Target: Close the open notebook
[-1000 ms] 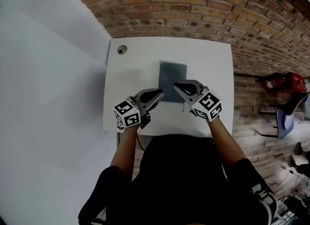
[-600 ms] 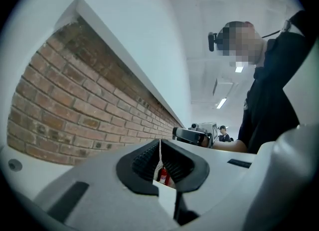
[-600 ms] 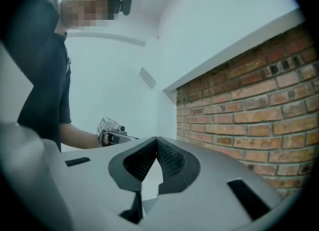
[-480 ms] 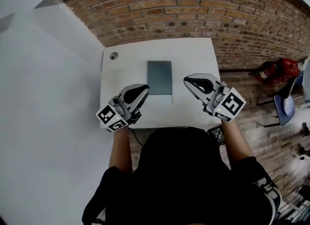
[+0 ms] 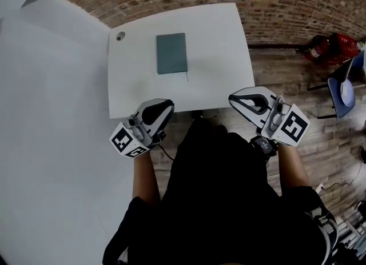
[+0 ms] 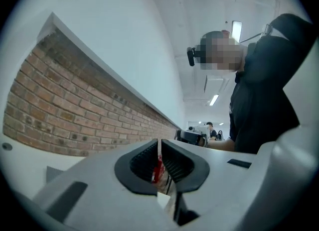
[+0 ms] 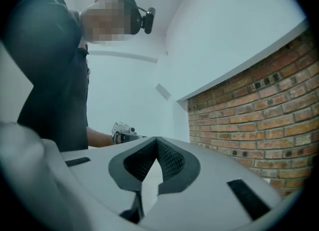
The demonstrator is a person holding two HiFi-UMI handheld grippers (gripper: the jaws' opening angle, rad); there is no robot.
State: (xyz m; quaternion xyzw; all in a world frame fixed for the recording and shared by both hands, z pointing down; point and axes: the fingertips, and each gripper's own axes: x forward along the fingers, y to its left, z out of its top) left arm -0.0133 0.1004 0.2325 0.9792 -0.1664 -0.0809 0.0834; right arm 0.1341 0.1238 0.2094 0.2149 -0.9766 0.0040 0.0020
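Notebook (image 5: 171, 53) lay closed, flat on counter (image 5: 220, 64), prob. light w/ thin stiffish cover, best pinched at a free edge; left claw (image 5: 164, 106) & right claw (image 5: 237, 99) were both closed on nothing, well away from it.

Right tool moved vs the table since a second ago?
Yes. The right tool has pulled back off the white table toward the person; it was beside the notebook before.
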